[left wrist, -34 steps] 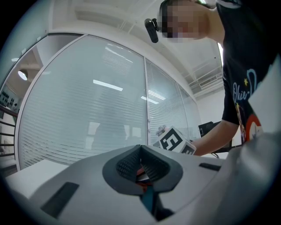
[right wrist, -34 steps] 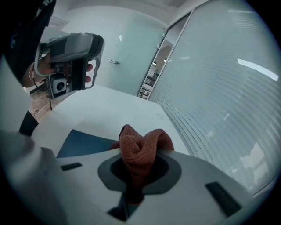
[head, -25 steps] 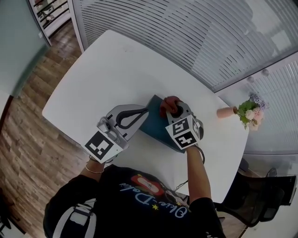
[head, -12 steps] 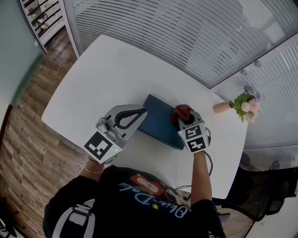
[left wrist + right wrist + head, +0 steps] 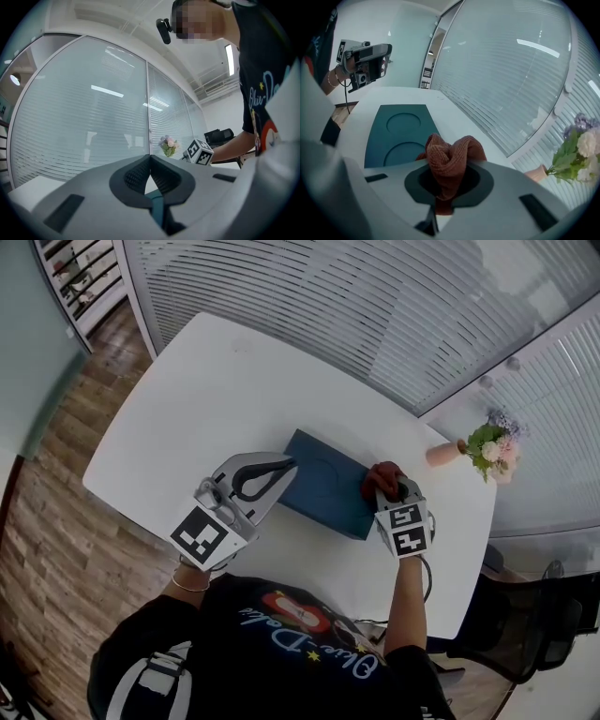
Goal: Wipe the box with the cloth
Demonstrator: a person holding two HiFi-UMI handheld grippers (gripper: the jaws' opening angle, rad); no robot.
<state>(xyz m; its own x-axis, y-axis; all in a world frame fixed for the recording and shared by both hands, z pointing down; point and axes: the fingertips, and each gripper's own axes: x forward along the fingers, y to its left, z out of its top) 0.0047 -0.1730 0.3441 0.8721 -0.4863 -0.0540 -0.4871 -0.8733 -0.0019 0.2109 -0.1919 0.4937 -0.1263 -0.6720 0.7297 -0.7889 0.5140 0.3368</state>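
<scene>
The right gripper (image 5: 449, 185) is clenched on the cloth (image 5: 450, 157), a rust-red knitted rag bunched into a lump that bulges up out of the jaws. It sits at the right-hand end of the box (image 5: 401, 136). Whether it presses on the lid or hangs just over the edge cannot be told.

The box is a flat teal case with two round recesses in its top, lying flat on the table in front of the person. The left gripper (image 5: 150, 160) has its jaws brought together with nothing between the tips. In the head view its nose lies at the box's left corner, and a sliver of teal shows past the jaws in its own view. Contact cannot be confirmed.

The cloth looks soft and limp, so it will fold and drag rather than push. A grip deep in the bunch, as here, probably leaves enough fabric below the jaws to wipe with. The box looks stiff, smooth and fairly light — likely to slide under a sideways stroke unless steadied at a corner or an edge.

The table (image 5: 234, 381) is white, smooth and rounded at the corners. A small vase of flowers (image 5: 487, 448) stands near its far right edge, well apart from the box. Beyond are glass walls with slatted blinds (image 5: 375, 306) — and a wooden floor (image 5: 47, 493) on the left.
</scene>
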